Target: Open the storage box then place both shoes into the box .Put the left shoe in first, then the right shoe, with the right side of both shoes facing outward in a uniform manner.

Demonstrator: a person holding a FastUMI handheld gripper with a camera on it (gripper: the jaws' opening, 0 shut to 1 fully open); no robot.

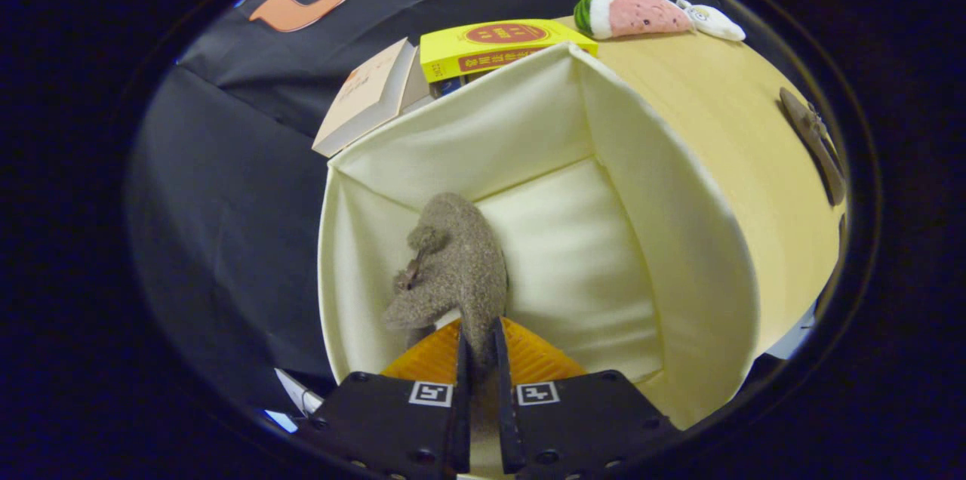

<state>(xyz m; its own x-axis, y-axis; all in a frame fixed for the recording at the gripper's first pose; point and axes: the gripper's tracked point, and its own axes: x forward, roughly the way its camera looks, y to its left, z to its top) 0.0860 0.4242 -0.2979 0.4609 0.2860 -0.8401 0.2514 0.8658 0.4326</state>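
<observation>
Gripper view: my gripper (480, 348), lower centre, fingers nearly closed, pinching grey fuzzy shoe (456, 261) inside open cream storage box (679, 238), against its left wall. Upper frame: yellow book (498, 46), watermelon plush (630, 12) on table (724, 110).

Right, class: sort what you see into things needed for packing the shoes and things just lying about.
Part of the job:
storage box, open
grey shoe, inside the box, pinched by the gripper

Just lying about:
yellow book
pale book
watermelon plush
white plush
brown object on the table
</observation>
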